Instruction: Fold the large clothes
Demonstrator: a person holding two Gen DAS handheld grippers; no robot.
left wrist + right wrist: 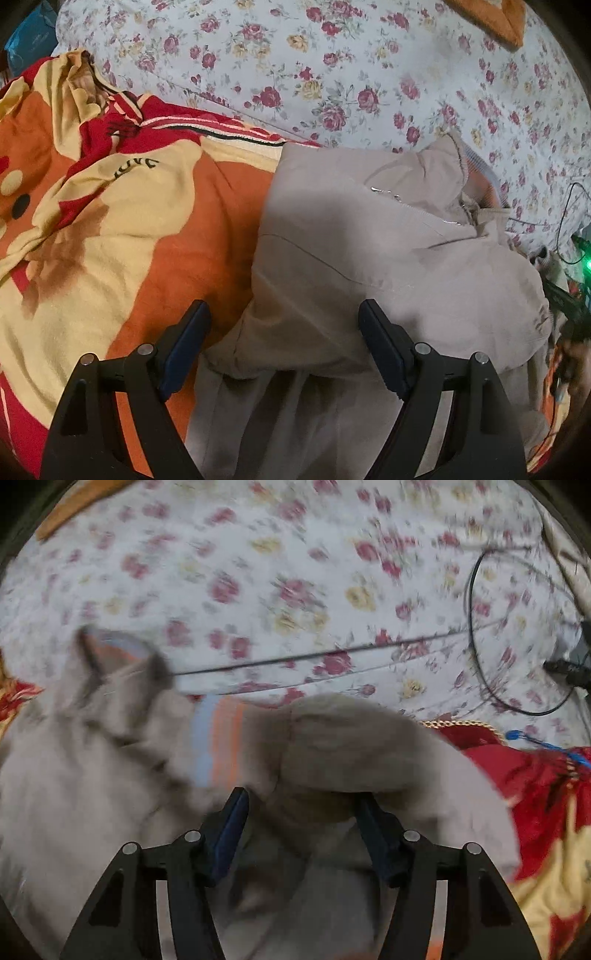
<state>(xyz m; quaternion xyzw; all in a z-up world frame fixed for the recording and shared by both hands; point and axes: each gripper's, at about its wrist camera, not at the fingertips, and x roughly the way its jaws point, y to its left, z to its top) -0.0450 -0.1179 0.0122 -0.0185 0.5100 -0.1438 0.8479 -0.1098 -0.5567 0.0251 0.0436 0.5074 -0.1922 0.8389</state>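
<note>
Two black grippers, left (280,328) and right (301,818), hover with fingers spread wide, gripping nothing, over the crumpled beige zip-up jacket (369,236) on a floral bedsheet (332,74).

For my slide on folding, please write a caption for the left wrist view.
Open left gripper above a beige jacket lying on an orange cartoon blanket.

beige jacket (369,236) | partly folded, rumpled | lying on orange blanket (207,221)
</note>
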